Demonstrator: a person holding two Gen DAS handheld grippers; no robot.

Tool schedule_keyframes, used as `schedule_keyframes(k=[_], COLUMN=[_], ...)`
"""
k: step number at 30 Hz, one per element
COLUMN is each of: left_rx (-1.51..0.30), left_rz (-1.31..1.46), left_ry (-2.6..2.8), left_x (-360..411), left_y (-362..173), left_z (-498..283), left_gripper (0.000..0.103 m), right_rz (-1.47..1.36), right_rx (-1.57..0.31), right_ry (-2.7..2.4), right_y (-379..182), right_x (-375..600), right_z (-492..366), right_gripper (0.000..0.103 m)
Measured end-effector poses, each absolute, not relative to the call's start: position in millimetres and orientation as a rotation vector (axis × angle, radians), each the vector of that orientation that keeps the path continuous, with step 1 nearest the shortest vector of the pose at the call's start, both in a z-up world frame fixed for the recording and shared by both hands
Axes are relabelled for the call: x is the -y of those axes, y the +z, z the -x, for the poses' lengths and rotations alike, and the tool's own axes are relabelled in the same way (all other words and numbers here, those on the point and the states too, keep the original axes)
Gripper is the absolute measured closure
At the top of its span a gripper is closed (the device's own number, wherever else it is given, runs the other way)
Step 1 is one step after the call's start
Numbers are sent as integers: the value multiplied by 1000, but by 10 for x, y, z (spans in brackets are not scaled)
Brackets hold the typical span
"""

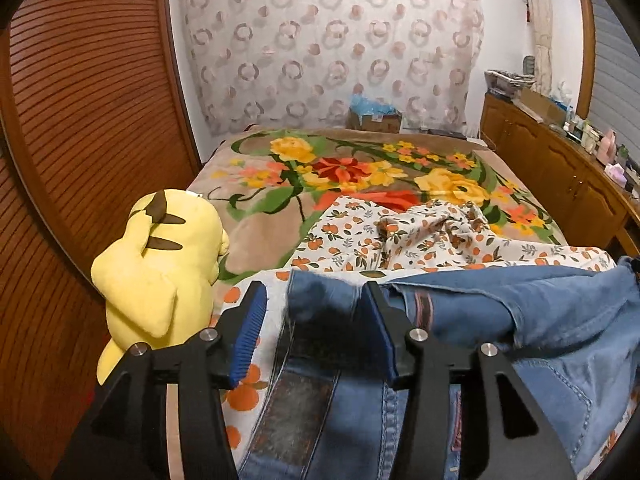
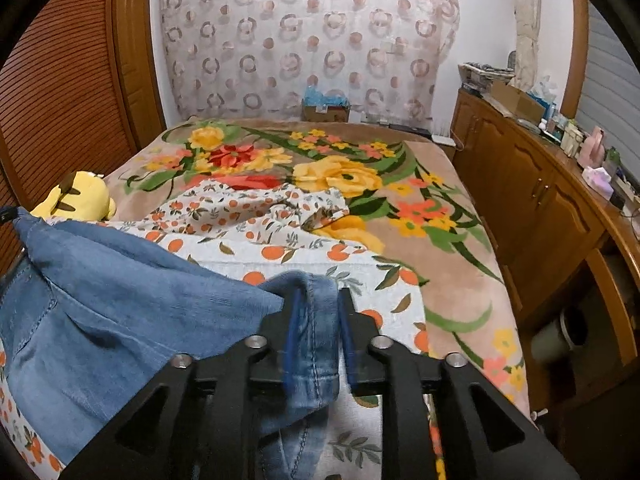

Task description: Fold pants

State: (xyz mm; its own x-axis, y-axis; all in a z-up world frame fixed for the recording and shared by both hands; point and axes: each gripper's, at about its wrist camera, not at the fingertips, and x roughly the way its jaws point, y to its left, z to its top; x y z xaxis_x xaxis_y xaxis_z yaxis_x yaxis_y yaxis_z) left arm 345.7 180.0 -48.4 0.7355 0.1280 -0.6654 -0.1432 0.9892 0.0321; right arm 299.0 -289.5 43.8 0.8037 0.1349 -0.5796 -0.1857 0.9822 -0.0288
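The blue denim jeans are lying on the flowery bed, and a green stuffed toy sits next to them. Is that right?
Almost. The stuffed toy is yellow with brown stripes, not green; the left wrist view shows it clearly. The rest holds: the blue denim jeans lie on the orange-print sheet over the flowery blanket, with the toy beside them.

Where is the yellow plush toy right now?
The yellow plush toy sits at the bed's left edge in both wrist views, beside the wooden slatted door, just left of the jeans.

Even, soft indoor light; brightest on the curtain [image 1: 332, 48] at 12 o'clock. Strong fisheye bending and dark vignetting at corners. Jeans [image 2: 120, 280] edges near 6 o'clock motion-blurred.
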Motion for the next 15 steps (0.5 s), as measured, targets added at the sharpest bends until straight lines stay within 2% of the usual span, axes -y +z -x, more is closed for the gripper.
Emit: schedule_keyframes(k=[1, 2, 3, 15], left_rx=[-730, -727, -718, -762], left_rz=[19, 19, 24, -21], left_ry=[133, 113, 92, -77], left_x=[-1776, -1749, -1720, -1081], left_y=[-458, -446, -435, -661], left_z=[-3417, -3386, -3357, -3167], left_gripper=[46, 29, 23, 21], right_rz=[78, 69, 63, 98], right_rx=[-606, -596, -587, -589], right_ry=[171, 172, 180, 378], right_y=[412, 415, 425, 324], right_x=[2911, 2924, 2925, 2532], right_z=[-2982, -2947, -2915, -2725], right_gripper=[70, 68, 66, 62])
